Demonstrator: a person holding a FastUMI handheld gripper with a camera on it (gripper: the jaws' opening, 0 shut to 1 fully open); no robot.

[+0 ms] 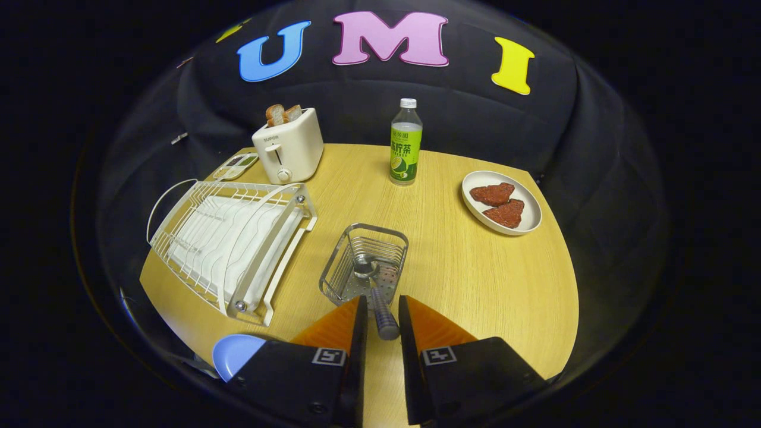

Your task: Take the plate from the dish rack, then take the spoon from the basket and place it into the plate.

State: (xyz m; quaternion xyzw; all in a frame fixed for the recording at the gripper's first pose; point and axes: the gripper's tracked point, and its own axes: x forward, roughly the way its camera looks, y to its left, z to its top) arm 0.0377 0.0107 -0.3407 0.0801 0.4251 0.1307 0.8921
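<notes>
A metal spoon (378,291) leans in the wire basket (339,267), its bowl down inside and its handle sticking out toward me. My gripper (381,318) is closed around the end of that handle, with a finger tight on each side. The blue plate (235,353) lies on the table's near edge, just left of my left finger and partly hidden behind it. The white dish rack (232,244) stands left of the basket with no plate in it.
Behind the rack stands a white toaster (289,148) with bread in it, with a small flat device (236,166) beside it. A green-labelled bottle (406,142) stands at the back middle. A white plate (475,205) with two red pieces sits at the right.
</notes>
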